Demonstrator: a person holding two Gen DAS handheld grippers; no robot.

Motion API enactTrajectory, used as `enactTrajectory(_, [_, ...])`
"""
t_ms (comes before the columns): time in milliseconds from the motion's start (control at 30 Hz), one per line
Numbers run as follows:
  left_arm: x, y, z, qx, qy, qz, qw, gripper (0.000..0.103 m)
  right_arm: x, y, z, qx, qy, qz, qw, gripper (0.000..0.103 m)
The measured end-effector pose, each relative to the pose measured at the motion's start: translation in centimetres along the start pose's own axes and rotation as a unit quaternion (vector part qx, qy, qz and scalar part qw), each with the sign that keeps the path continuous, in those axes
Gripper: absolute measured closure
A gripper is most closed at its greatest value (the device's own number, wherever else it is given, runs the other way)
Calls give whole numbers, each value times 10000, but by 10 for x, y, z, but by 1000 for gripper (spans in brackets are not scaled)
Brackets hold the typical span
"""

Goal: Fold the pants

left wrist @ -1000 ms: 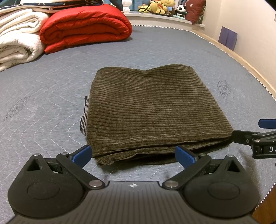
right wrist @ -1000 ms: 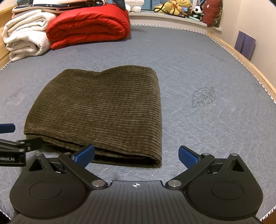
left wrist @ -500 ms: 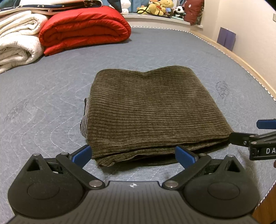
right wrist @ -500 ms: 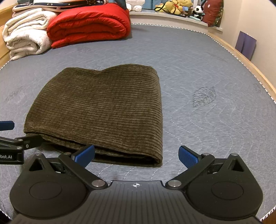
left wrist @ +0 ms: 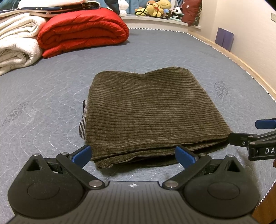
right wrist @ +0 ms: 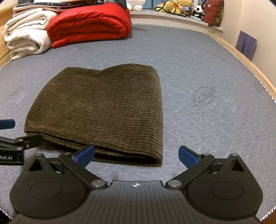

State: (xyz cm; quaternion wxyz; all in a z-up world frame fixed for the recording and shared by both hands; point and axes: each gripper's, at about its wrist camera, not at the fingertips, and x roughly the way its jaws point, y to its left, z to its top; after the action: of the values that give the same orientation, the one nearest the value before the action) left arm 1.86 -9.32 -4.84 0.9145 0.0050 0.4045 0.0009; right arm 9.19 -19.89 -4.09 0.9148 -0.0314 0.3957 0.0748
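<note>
Two hand-held grippers sit at the near edge of my views, both spread wide with nothing between their blue pads. My left hand-held gripper (left wrist: 132, 154) has its fingers either side of the near left corner of the folded olive-brown corduroy pants (left wrist: 151, 112), the left pad (left wrist: 82, 155) just beside the stacked hem and the right pad lying in front of the near edge. I cannot tell whether either pad touches the cloth. My right hand-held gripper (right wrist: 137, 156) is at the near right corner: its left pad (right wrist: 85, 154) overlaps the front edge of the pants in the picture, while its right pad (right wrist: 188, 156) is over bare mattress. Each camera catches the other gripper's tip poking in from the side, close to the front fold.

The pants lie flat as a compact, roughly square bundle on the grey-blue quilted mattress (right wrist: 207, 77), near its front and towards the middle. Layered edges show along the near side, the rounded fold runs down the right side, and a strip of striped lining (left wrist: 83, 125) peeks out at the left.

Well beyond the pants, at the back left of the bed, rests a rolled red padded duvet (right wrist: 89, 22), with a folded cream fleece blanket (right wrist: 25, 36) touching its left side. Further back, a row of plush toys (right wrist: 181, 7) lines the ledge behind the bed.
</note>
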Motion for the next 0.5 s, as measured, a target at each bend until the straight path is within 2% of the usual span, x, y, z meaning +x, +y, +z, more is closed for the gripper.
enactTrajectory(500, [-3,1,1,20,-42,-78,10000,0,2,-2,-1,-64,38,51,10000,1])
